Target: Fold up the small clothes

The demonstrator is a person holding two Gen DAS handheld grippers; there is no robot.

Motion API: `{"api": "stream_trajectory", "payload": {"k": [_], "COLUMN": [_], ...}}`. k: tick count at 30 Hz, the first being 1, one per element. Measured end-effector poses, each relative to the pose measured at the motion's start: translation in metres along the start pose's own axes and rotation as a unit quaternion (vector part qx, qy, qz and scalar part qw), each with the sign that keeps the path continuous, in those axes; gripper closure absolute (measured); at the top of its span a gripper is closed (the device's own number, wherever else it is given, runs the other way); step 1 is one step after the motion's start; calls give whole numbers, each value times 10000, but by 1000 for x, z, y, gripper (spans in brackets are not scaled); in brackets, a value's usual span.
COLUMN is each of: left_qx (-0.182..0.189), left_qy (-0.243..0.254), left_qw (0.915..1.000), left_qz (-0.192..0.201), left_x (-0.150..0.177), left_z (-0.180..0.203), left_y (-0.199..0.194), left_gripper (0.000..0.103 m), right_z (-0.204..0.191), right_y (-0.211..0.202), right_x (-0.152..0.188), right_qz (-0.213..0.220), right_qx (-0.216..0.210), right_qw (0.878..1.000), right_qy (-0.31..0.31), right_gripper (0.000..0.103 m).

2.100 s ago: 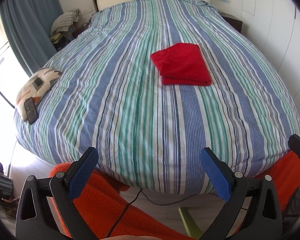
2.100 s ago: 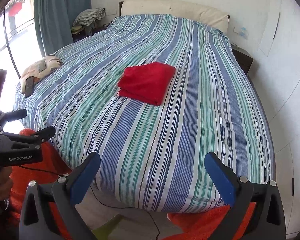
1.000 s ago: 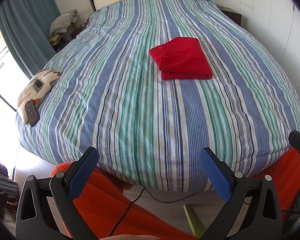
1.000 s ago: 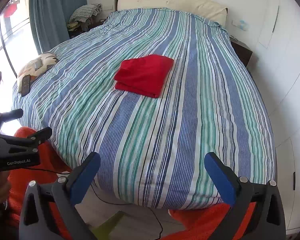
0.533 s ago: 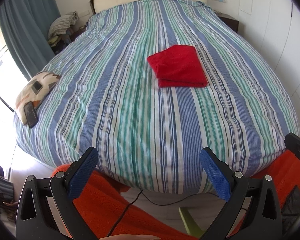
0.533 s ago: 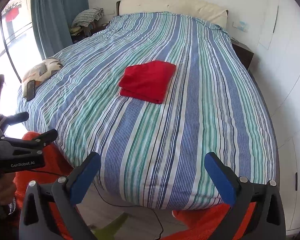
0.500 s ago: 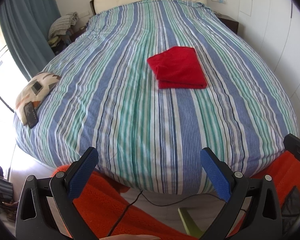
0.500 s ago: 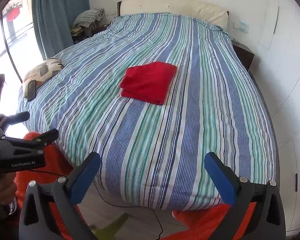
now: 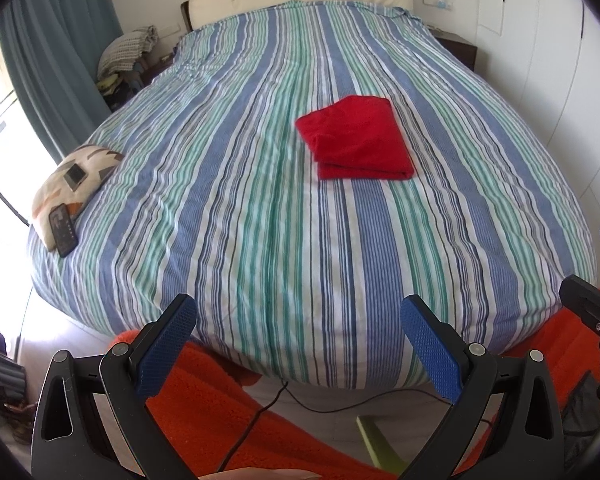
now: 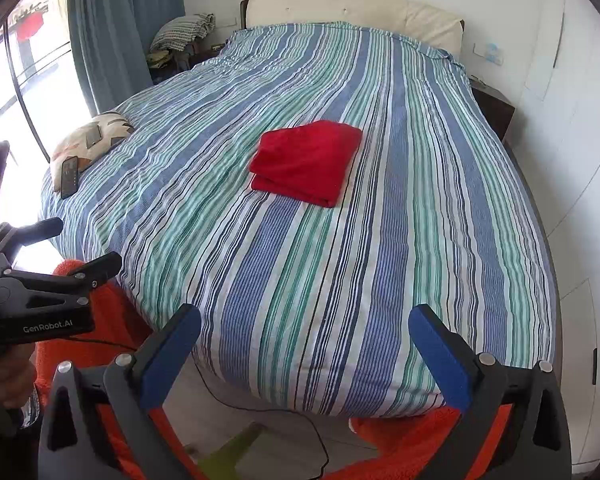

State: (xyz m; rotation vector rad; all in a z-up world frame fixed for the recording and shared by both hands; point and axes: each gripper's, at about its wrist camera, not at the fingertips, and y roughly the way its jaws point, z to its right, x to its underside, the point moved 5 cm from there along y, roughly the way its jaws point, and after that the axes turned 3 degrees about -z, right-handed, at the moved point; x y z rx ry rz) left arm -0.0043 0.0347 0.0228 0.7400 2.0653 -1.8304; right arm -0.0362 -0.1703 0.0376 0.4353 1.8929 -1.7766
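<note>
Lying folded mid-bed, the red garment (image 9: 356, 138) looks finished. Both the left gripper (image 9: 298, 344) and right gripper (image 10: 304, 350) gape empty beyond the bed's (image 9: 260, 240) foot edge; any careless nudge could undo its layers.

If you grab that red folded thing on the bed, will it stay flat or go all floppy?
Probably floppy: the red garment is soft cloth in folded layers, so lifting one edge would likely undo it. It looks light. It should not roll, lying flat on the striped cover.

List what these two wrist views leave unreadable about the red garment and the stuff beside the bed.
- Red garment: folded, so its type and inner layers are hidden in both views.
- Phone screen: too small to read.
- Pile by the curtain: items too small and heaped.
- Under the bed: hidden by the striped cover.
</note>
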Motion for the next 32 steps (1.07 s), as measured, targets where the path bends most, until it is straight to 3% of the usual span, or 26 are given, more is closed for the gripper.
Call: {"api": "stream_trajectory", "payload": {"k": [21,32], "left_qx": [153,50], "left_qy": [-161,-38], "left_qw": [9997,9995], "left_qz": [33,323], "left_x": [-6,-8], "left_z": [-4,-1], "left_y": [-6,-16], "left_gripper": [1,1], "right_z": [4,6], "right_y": [0,6], "right_x": [1,1], "right_qz": [-20,-65], "right_qx": [10,54], "right_qw": [10000,9999], "right_qy": [54,90], "right_gripper": [1,1]}}
